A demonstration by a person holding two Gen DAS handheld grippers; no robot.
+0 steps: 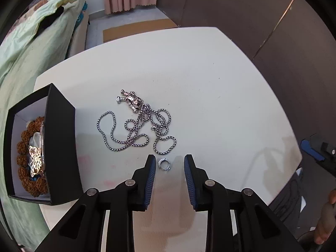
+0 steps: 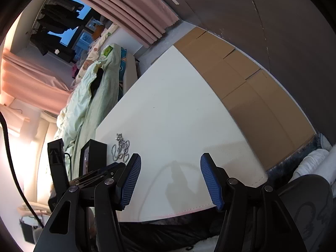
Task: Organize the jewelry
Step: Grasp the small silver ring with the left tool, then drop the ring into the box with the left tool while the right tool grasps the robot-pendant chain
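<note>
Silver ring [image 1: 164, 164] lay on white table [image 1: 189, 79], between left gripper [image 1: 170, 163] tips, pads apart and not touching. Tangled chain necklace [image 1: 138, 130] just beyond; farther left, open black box [image 1: 61, 147] with beaded bracelet [image 1: 25, 147]. Right gripper [image 2: 171, 166] hung half-open, empty, over near table edge.

Right hand-held gripper [image 2: 170, 180] agape over white table [image 2: 178, 115], chain necklace [image 2: 120, 149] (far left) beside black box [image 2: 95, 157]
</note>
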